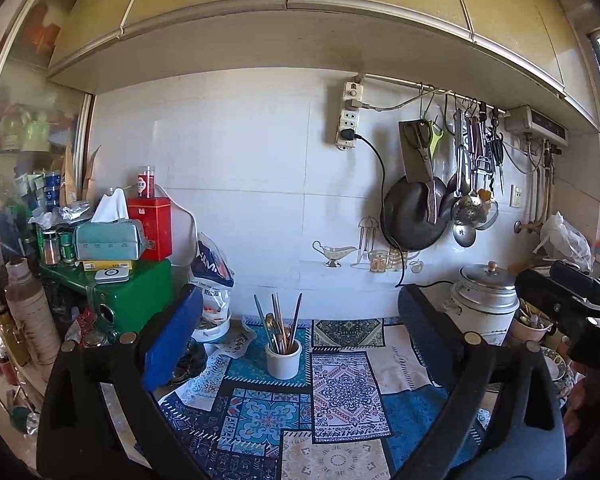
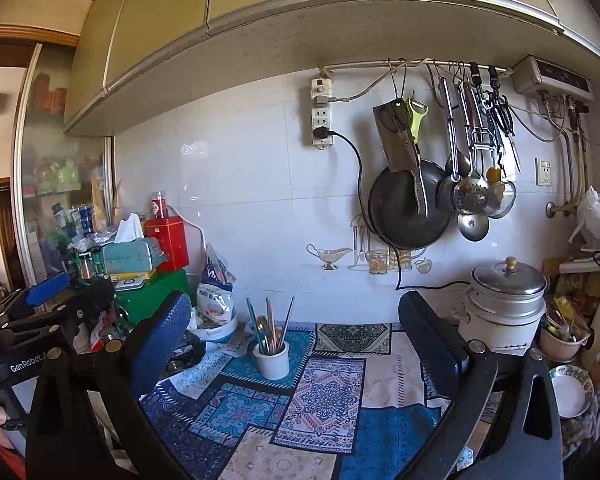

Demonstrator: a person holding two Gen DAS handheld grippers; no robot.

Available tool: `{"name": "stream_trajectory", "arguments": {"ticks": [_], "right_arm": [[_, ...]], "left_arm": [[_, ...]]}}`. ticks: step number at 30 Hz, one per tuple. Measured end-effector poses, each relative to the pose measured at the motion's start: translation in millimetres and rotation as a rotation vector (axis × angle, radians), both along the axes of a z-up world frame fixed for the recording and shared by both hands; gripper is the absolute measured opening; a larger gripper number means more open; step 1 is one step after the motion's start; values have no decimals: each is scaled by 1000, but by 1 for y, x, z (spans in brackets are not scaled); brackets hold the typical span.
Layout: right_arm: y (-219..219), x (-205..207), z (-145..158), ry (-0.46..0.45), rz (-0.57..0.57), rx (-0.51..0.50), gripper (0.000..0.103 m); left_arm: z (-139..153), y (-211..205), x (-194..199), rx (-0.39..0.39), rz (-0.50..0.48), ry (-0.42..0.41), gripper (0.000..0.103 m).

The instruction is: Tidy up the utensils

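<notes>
Standing upright in the white cup (image 1: 283, 361), mid-frame on the patterned cloth (image 1: 342, 396), the utensils (image 1: 278, 326) are facing both wide-open, empty grippers: left gripper (image 1: 300, 336) centred on them, right gripper (image 2: 296, 340) slightly rightward.

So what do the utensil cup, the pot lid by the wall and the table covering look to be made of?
The utensil cup looks like glazed white ceramic: thick rim, soft sheen. The pot lid appears to be polished metal, with bright reflections, and its knob looks wooden, being brown and matte. The table covering seems to be printed cloth or vinyl; which one is unclear.
</notes>
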State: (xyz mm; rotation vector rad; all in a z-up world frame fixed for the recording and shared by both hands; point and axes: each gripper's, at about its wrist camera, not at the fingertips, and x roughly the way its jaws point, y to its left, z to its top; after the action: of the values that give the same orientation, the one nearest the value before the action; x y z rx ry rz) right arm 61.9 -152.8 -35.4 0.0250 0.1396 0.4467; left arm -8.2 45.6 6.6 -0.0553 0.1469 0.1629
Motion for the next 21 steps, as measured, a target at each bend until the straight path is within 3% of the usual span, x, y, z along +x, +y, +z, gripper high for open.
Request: {"name": "stream_trajectory", "arguments": {"ticks": [21], "right_arm": [[8, 0, -3, 12, -3, -40, 103]], "left_arm": [[-9, -2, 12, 17, -26, 28, 100]]}}
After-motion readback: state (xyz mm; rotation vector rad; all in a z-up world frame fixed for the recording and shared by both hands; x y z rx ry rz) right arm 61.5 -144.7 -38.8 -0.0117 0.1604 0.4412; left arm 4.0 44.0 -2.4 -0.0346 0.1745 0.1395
